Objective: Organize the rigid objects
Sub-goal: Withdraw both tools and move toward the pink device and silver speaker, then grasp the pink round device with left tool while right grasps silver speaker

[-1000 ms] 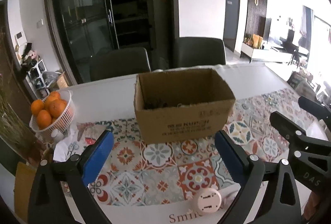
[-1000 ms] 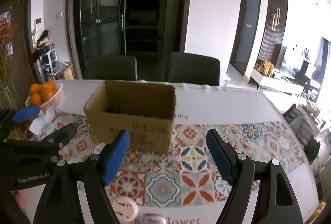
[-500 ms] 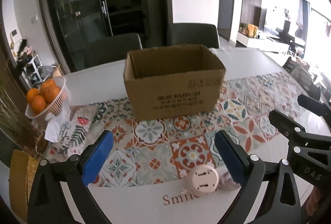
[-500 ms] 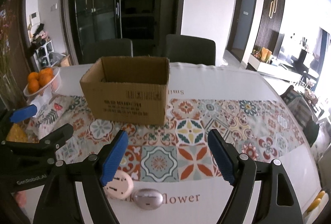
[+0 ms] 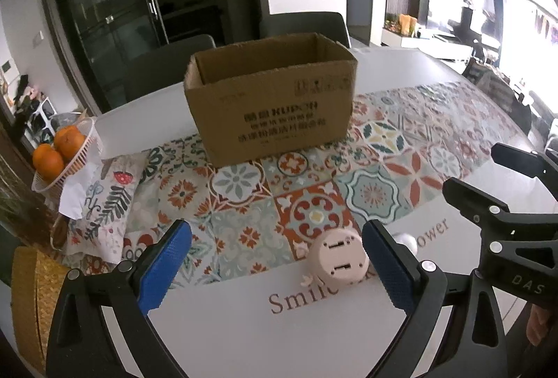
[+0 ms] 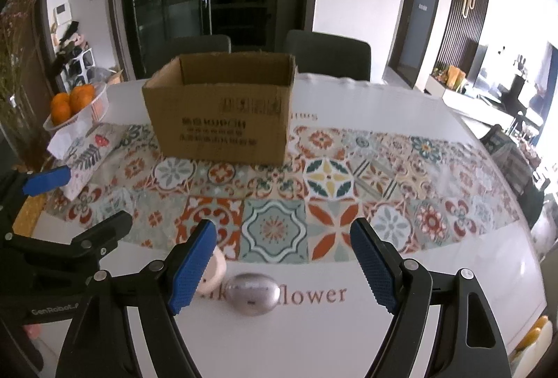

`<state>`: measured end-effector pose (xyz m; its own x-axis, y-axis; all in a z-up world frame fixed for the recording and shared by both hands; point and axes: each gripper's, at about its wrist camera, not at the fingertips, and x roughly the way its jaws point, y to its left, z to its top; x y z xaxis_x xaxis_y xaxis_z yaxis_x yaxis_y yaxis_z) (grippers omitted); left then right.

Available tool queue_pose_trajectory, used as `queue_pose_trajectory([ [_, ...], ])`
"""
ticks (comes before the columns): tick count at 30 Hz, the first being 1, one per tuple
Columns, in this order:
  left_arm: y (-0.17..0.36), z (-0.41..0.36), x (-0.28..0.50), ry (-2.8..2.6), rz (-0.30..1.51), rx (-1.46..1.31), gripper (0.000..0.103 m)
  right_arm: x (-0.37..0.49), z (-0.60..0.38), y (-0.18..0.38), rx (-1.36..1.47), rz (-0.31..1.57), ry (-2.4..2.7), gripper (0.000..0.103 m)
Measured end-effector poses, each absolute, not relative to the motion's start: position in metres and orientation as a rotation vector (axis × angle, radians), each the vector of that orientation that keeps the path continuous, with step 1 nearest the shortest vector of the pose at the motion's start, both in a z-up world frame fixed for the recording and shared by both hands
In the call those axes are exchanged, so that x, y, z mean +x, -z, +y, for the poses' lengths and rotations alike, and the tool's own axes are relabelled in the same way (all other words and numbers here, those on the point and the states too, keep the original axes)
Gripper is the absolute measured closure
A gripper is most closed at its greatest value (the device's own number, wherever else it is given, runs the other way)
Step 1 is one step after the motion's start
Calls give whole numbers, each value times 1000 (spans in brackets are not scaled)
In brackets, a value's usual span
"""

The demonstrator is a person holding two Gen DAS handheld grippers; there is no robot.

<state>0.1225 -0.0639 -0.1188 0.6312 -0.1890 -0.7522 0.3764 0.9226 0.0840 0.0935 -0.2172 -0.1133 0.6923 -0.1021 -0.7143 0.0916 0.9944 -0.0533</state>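
Observation:
An open brown cardboard box (image 5: 272, 105) stands on the patterned table runner; it also shows in the right wrist view (image 6: 223, 109). A round pink plug-like object (image 5: 338, 261) lies on the white table edge, close to my left gripper's right finger. A silver egg-shaped object (image 6: 253, 293) lies beside it; the pink object (image 6: 212, 275) is partly hidden behind my right gripper's left finger. My left gripper (image 5: 275, 268) is open and empty above the table's near edge. My right gripper (image 6: 284, 268) is open and empty, with the silver object between its fingers' lines.
A white basket of oranges (image 5: 61, 154) and a floral cloth (image 5: 101, 203) sit at the left. Two dark chairs (image 6: 327, 55) stand behind the table. A woven mat (image 5: 28, 301) lies at the near left. The other gripper shows at each view's side.
Both grippers have pulled back and lower towards the table's near edge. The box looks farther; the pink and silver objects have come into view near the fingers.

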Motion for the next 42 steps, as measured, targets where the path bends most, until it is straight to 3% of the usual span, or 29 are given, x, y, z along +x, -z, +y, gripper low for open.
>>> queue_pose_trajectory([
  [17, 173, -73, 101, 466, 806, 410, 4, 79, -211, 176, 10, 904, 74, 23],
  [42, 223, -94, 100, 670, 700, 587, 4, 84, -202, 224, -28, 893, -5, 23],
])
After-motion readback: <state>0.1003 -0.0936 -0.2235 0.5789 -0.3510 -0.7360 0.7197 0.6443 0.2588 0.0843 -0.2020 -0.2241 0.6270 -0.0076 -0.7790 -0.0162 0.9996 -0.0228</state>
